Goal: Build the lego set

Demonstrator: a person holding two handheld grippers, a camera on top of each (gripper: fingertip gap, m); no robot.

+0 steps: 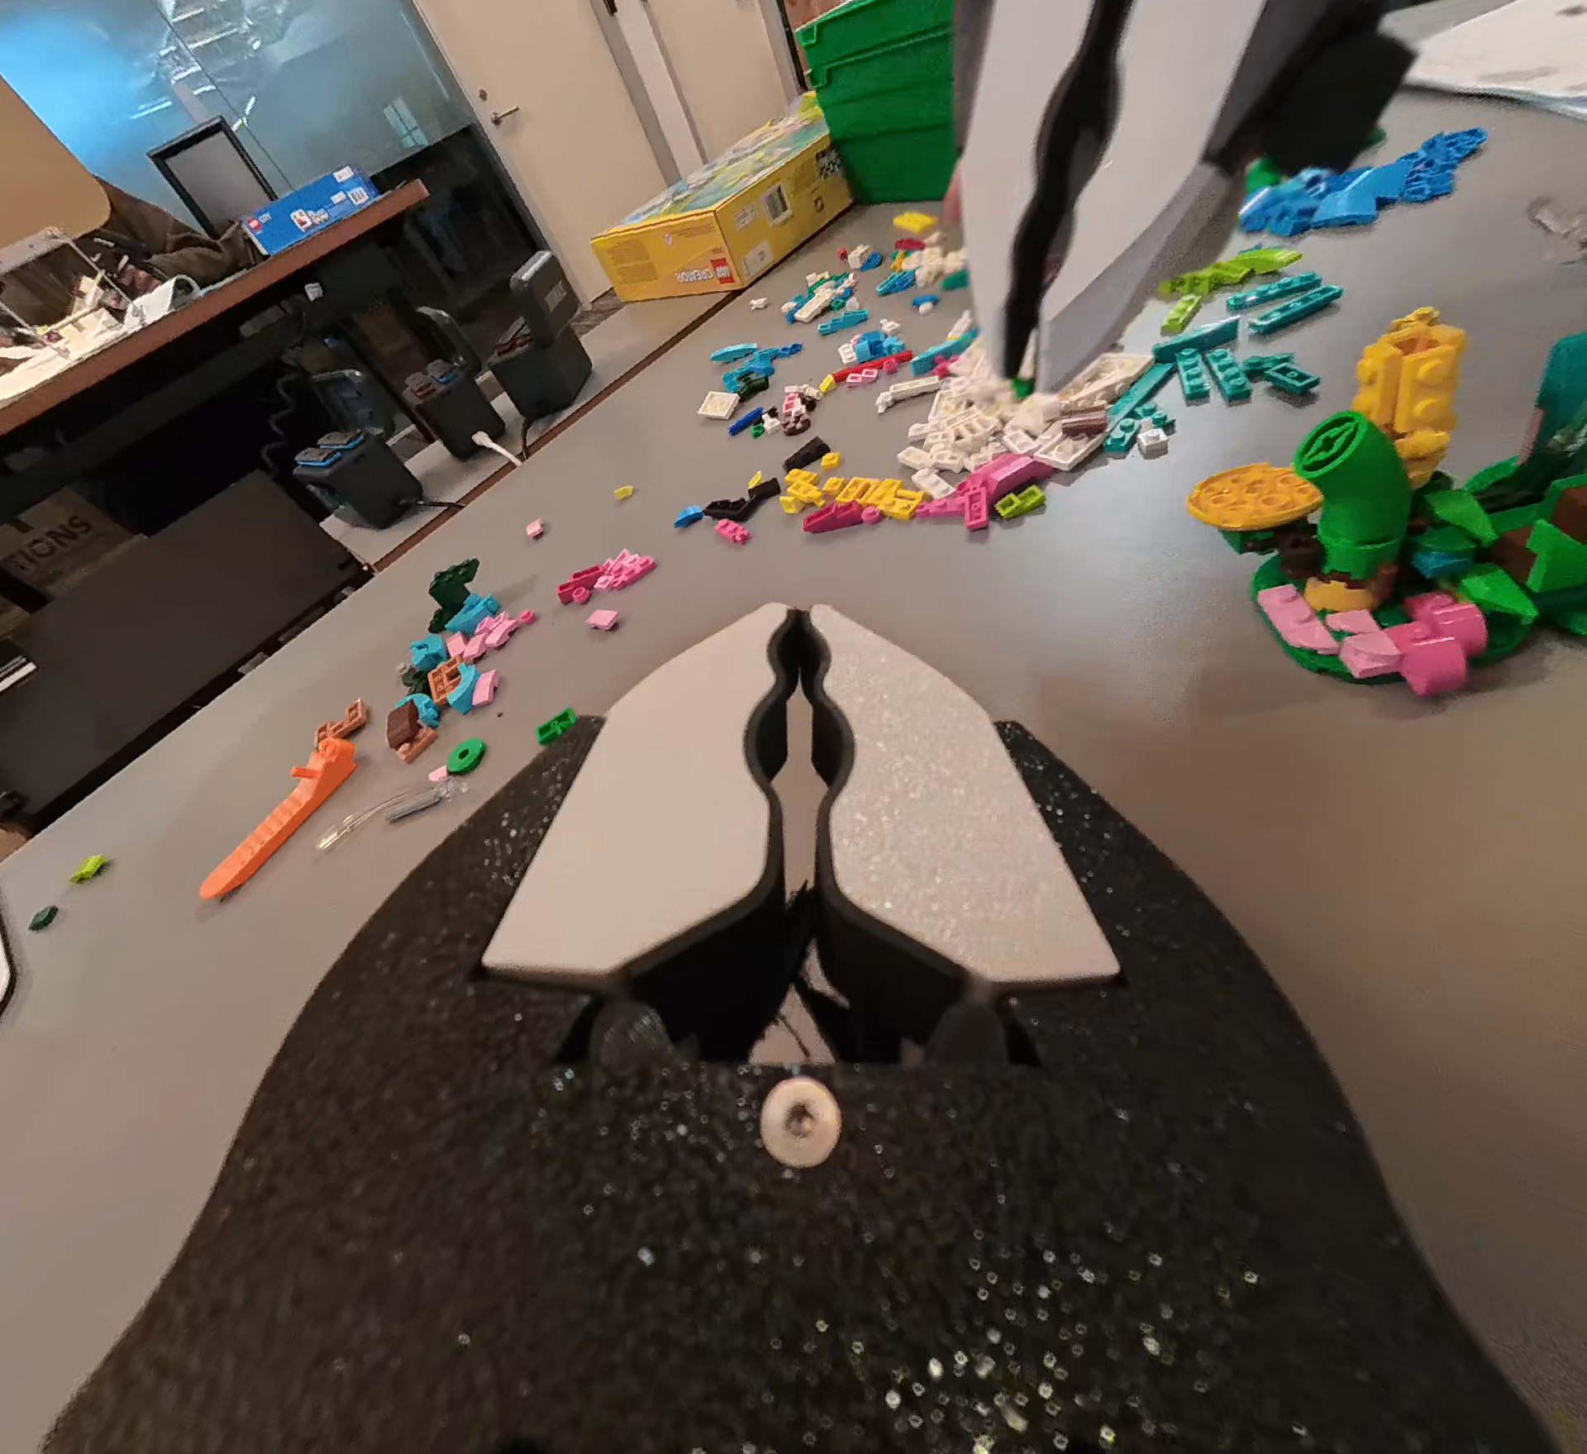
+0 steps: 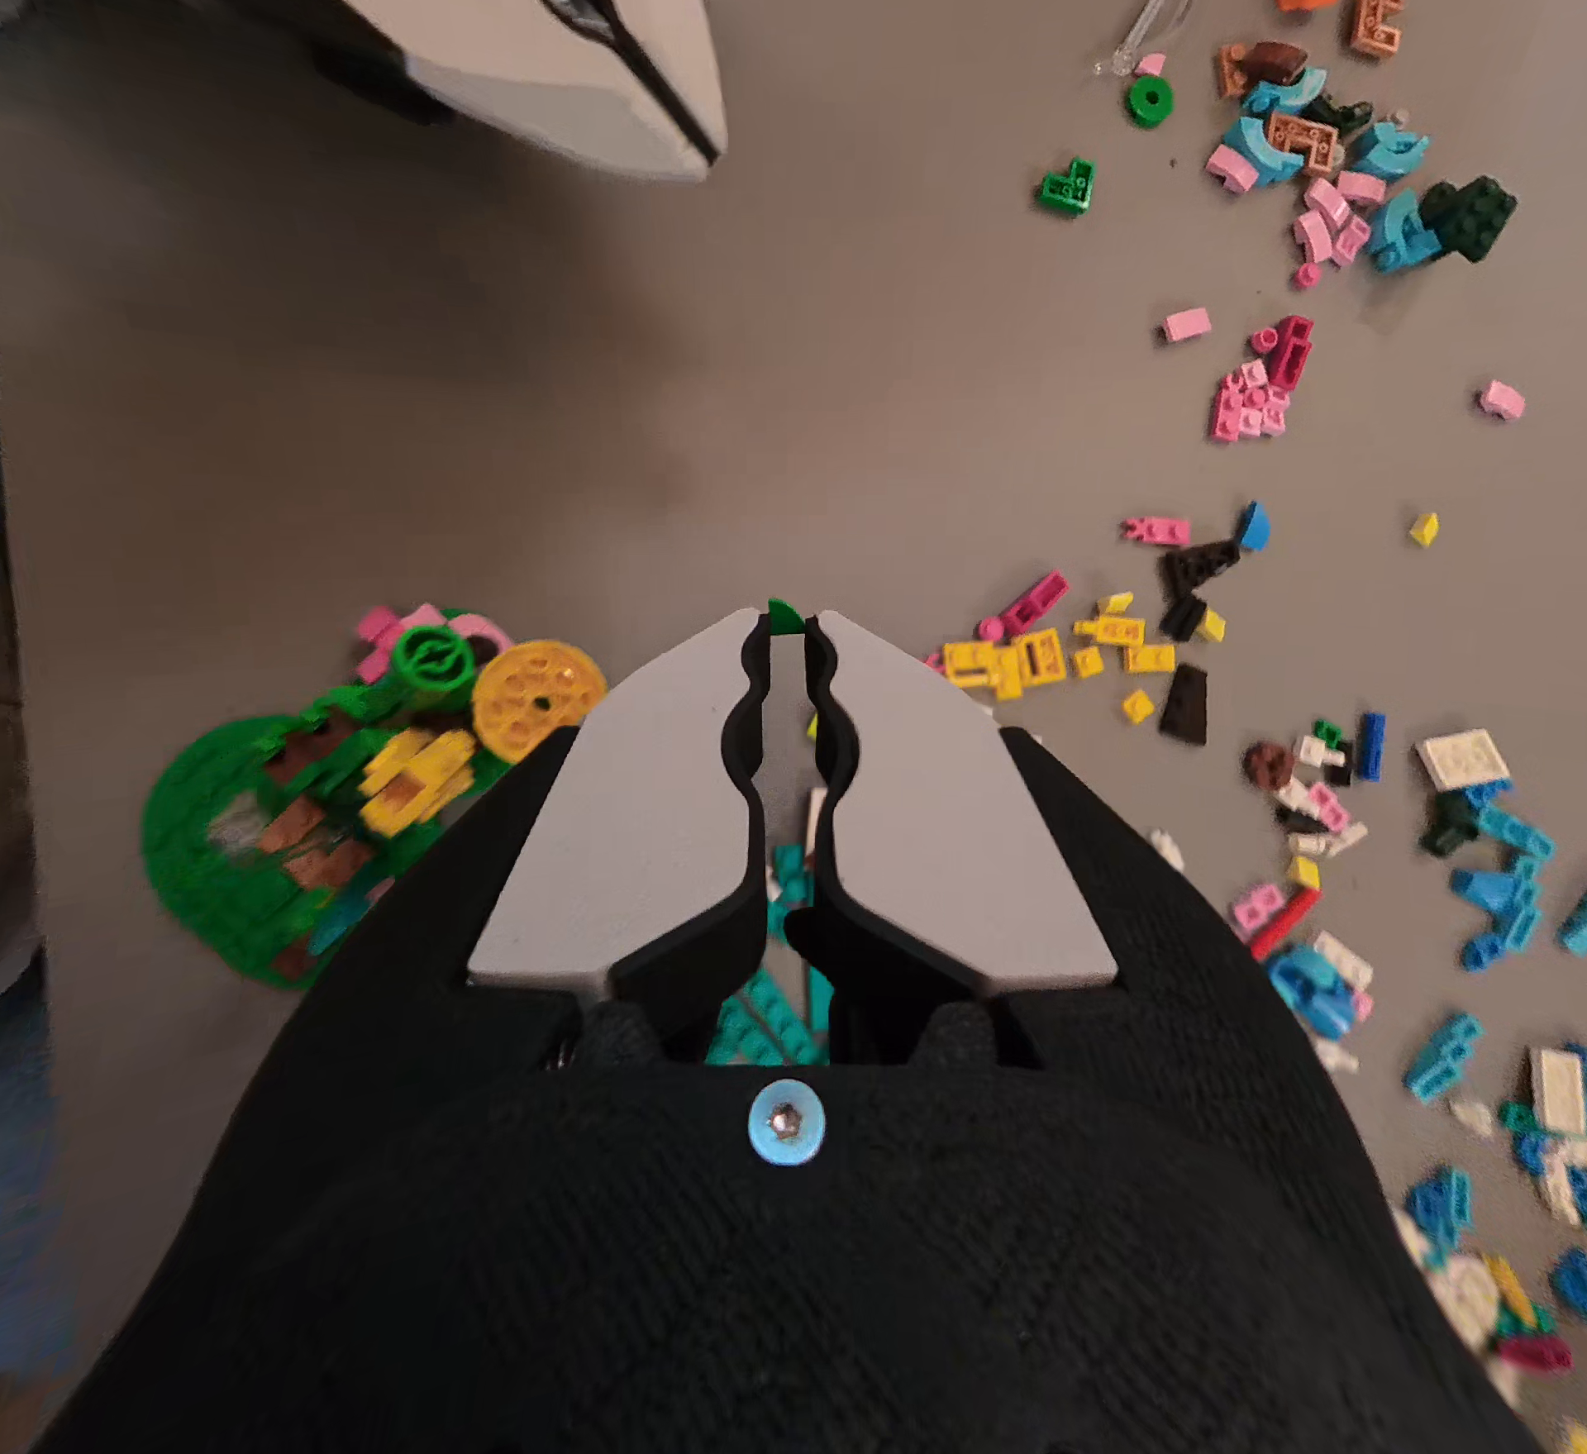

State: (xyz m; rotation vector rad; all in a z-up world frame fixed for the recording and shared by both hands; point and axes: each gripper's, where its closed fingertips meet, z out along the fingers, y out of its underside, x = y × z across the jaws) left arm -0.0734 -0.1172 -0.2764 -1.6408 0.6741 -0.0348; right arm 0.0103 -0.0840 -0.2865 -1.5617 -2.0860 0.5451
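The right tongs (image 2: 788, 623) gripped a small green piece (image 2: 783, 616) at their tips, above the grey surface (image 2: 601, 382), between the green brick model (image 2: 283, 794) at left and yellow bricks (image 2: 1039, 661) at right. The left tongs (image 1: 800, 618) were clenched on nothing, with pink bricks (image 1: 601, 575) far-left of them.

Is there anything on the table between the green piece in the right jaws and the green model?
Nothing visible. The right gripper pinches a small green piece above bare grey table; the green model sits beside it, its yellow disc nearest.
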